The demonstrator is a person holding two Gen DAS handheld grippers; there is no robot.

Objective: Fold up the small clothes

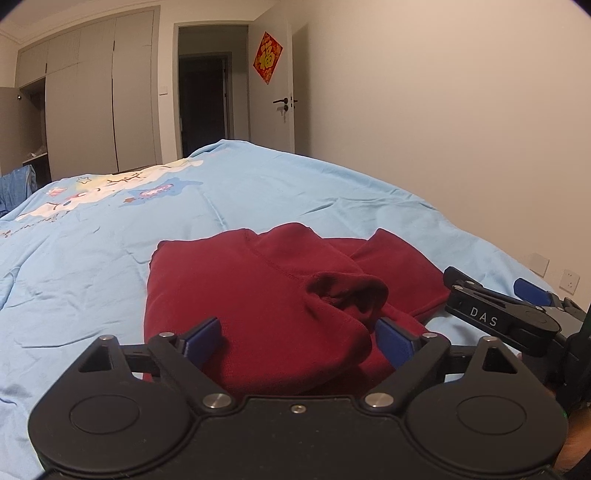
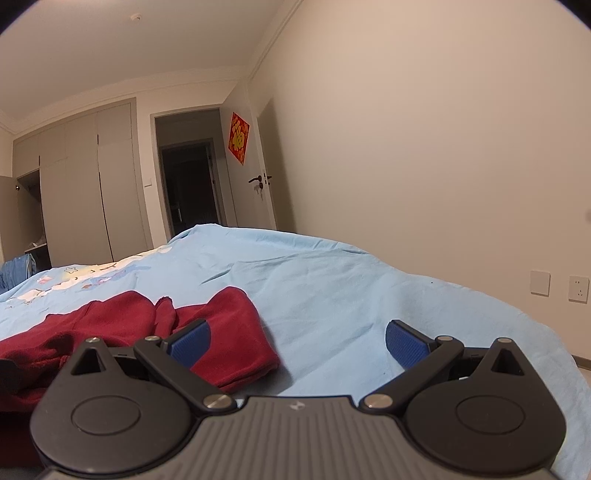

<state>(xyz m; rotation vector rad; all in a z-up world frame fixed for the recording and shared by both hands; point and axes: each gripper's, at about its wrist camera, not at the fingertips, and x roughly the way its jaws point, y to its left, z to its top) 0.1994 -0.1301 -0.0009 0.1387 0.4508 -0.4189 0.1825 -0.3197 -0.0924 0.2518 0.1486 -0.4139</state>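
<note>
Both grippers, left gripper (image 1: 297,334) and right gripper (image 2: 295,341), are hovering spread wide, gripping nothing. Dark red garment (image 1: 258,295) is lying on the blue bedspread (image 1: 258,192), lengthwise near-to-far; "DAS" is showing on the right gripper.

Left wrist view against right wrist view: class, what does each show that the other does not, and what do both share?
Only the left wrist view shows the other black gripper marked DAS. Only the right wrist view shows the white ceiling fitting. Both share the crumpled dark red fleece garment, the light blue printed bedsheet and the red diamond door decoration.
</note>
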